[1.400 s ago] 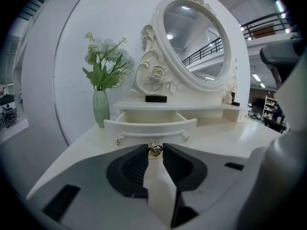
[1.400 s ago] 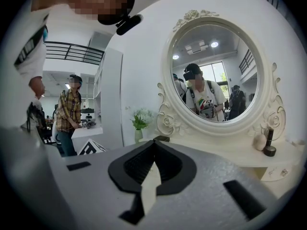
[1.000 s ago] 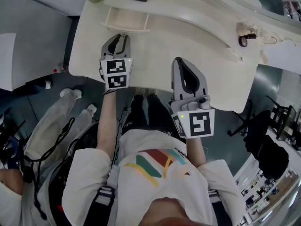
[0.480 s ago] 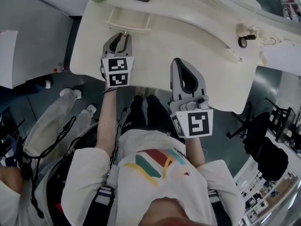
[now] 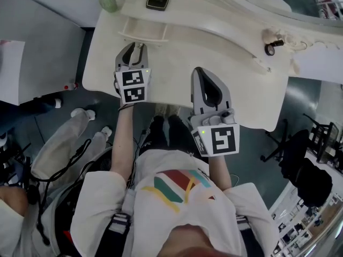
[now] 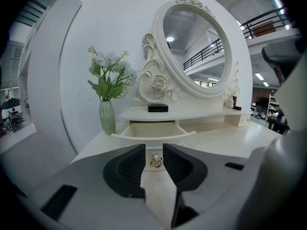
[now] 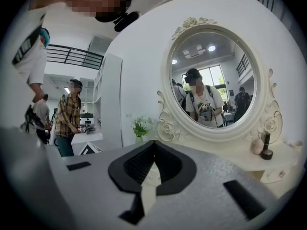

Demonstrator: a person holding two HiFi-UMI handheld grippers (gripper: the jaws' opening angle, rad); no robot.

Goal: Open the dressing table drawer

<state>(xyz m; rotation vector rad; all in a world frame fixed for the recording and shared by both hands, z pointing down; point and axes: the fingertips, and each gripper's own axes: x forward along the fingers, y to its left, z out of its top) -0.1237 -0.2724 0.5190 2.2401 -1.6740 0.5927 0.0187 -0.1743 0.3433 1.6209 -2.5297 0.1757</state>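
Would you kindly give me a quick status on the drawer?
Left gripper shut on drawer knob. Right gripper shut, empty. Drawer pulled out. Nothing blocking.

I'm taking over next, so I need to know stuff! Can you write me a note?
Left gripper: fingers either side of the small gold knob; unclear whether they squeeze it.
Right gripper: fingers shut, empty.
Small cream drawer of the cream dressing table: already pulled out, nothing seen inside.
Left to do: probably just release the knob.
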